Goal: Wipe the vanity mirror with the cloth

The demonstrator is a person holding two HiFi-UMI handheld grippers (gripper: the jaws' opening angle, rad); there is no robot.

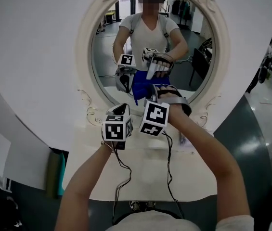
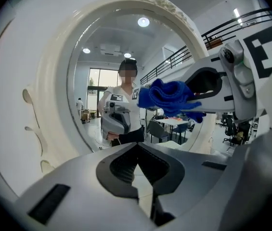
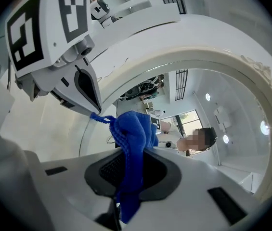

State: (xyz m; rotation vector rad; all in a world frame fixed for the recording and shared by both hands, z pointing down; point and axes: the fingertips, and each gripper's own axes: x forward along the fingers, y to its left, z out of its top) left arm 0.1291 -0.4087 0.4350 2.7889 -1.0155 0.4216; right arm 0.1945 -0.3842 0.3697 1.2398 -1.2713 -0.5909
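Right gripper (image 3: 132,177) has its jaws pinching the blue cloth (image 3: 135,131), bunched close to the lower part of the mirror (image 1: 102,57); I can't confirm it touches the glass. Left gripper (image 2: 143,179) is just beside, jaws pressed together on nothing. Best play: press the wad flat, sweep overlapping passes, and steer the 2 tools apart.

The mirror (image 1: 85,57) stands upright at the back of the desk (image 1: 198,177). Before it, the left claw (image 2: 136,150) sits just left of the right claw (image 3: 128,174) — the cloth (image 3: 133,138) between the right claw's jaws.
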